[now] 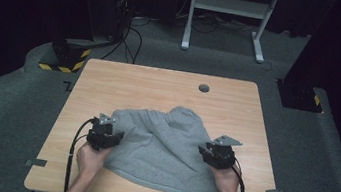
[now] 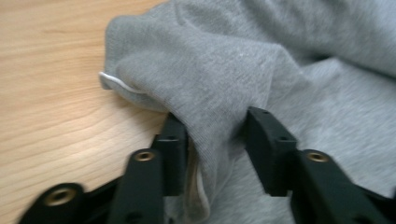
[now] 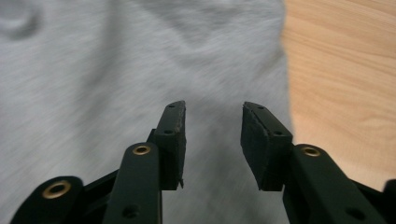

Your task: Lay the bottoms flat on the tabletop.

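The left claw (image 2: pixel 212 140) has a fold of the grey hoodie (image 2: pixel 243 70) between its jaws. The cloth fills the gap and lies against both pads, but the jaws stand fairly wide, so the hold looks loose; I judge it more a release than a firm grip. The right claw (image 3: pixel 212 140) is open, its jaws apart above the hoodie (image 3: pixel 140 70) with nothing between them, close to the cloth's right edge where the counter (image 3: pixel 341 70) begins.

In the high view the left claw (image 1: pixel 111 137) sits at the hoodie's left side and the right claw (image 1: pixel 206 154) at its right side, each held by a hand (image 1: pixel 91 158) from the near edge. The hoodie (image 1: pixel 163 150) lies in the near half of the counter (image 1: pixel 160 84), a little right of the middle, partly folded.

The step in hand seems to be folding or smoothing the hoodie. To do it well, I think each claw should take only the top layer at the edge, close fully before lifting, and both should move together so the cloth does not twist.

The hood points away from the person, toward the far edge; the hem lies at the near edge. As it lies now, the long axis runs left to right, slightly slanted.
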`<action>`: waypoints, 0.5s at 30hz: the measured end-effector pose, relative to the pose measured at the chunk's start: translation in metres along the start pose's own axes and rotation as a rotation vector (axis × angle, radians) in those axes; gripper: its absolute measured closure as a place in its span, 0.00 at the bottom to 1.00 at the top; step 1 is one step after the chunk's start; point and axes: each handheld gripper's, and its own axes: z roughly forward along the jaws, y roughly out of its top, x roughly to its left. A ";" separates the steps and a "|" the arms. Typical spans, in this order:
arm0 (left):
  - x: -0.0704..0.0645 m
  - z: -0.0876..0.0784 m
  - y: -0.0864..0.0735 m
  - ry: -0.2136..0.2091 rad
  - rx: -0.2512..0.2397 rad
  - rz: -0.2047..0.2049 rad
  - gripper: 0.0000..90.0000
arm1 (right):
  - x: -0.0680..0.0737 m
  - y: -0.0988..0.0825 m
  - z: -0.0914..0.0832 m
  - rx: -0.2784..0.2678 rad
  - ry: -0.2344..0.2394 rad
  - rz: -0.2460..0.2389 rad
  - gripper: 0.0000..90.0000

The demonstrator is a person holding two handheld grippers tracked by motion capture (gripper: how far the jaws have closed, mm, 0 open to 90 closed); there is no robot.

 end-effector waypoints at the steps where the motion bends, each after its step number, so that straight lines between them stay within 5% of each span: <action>1: 0.001 0.002 0.000 -0.004 0.007 -0.001 0.80 | -0.004 0.006 0.012 0.027 -0.012 0.017 0.66; 4: 0.001 0.005 0.001 -0.034 0.012 -0.006 0.88 | -0.005 0.010 0.021 0.053 -0.022 0.015 0.70; 8: 0.003 0.004 0.001 -0.066 0.013 -0.007 0.93 | -0.010 0.012 0.023 0.085 0.025 -0.013 0.97; 12: 0.004 -0.003 0.001 -0.077 -0.006 -0.028 0.93 | -0.010 0.013 0.016 0.065 0.031 -0.046 0.98; 15: 0.000 -0.011 -0.001 -0.064 -0.019 -0.003 0.93 | -0.012 0.015 -0.003 0.003 0.034 -0.058 0.99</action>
